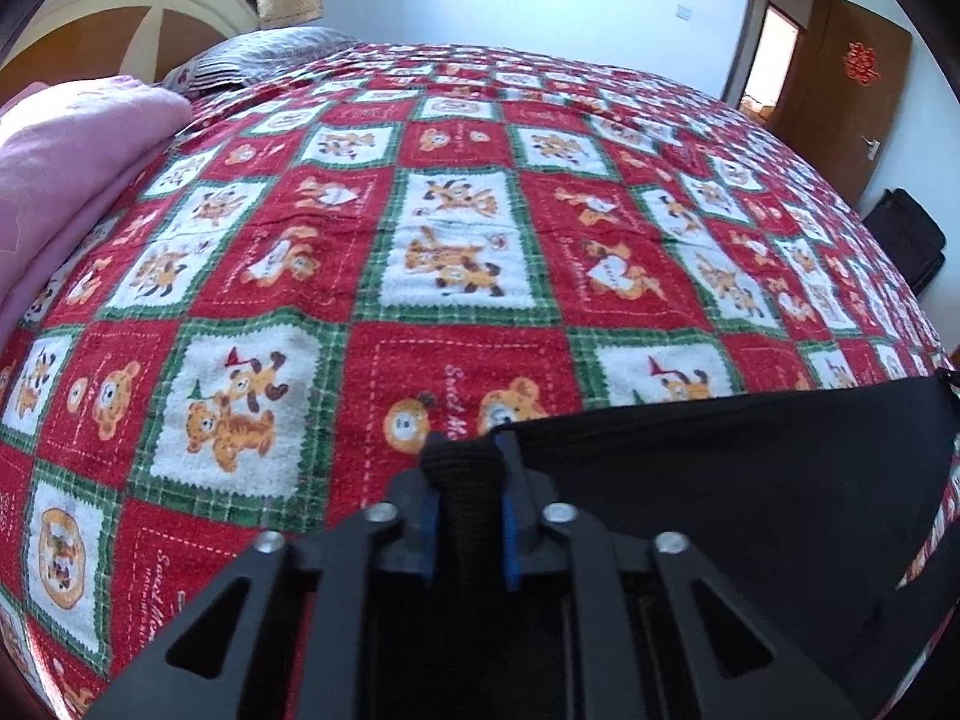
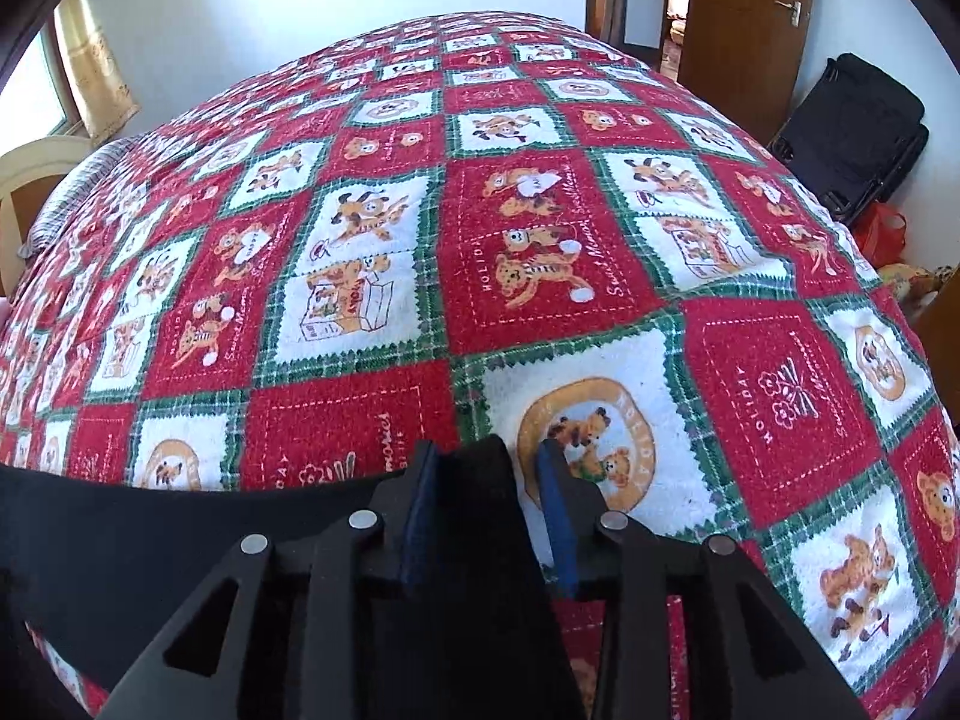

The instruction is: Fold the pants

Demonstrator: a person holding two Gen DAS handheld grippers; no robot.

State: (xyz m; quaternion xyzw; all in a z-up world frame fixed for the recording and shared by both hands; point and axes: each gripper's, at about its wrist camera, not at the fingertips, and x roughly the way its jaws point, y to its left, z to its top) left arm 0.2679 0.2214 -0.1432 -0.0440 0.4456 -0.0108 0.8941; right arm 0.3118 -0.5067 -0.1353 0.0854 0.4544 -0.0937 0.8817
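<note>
The black pants (image 1: 750, 480) hang stretched between my two grippers above the red patterned bedspread (image 1: 420, 210). My left gripper (image 1: 465, 450) is shut on the ribbed black waistband, which bunches up between its blue pads (image 1: 510, 546). The cloth runs off to the right. In the right wrist view the pants (image 2: 150, 540) run off to the left. My right gripper (image 2: 486, 456) holds a black edge of the pants between its blue pads (image 2: 558, 522), with a gap showing beside the right pad.
A folded pink blanket (image 1: 66, 180) lies at the bed's left side, with a grey striped pillow (image 1: 264, 57) behind it. A black bag (image 2: 858, 132) and a red bag (image 2: 879, 234) sit beyond the bed's right edge, near a brown door (image 2: 744, 12).
</note>
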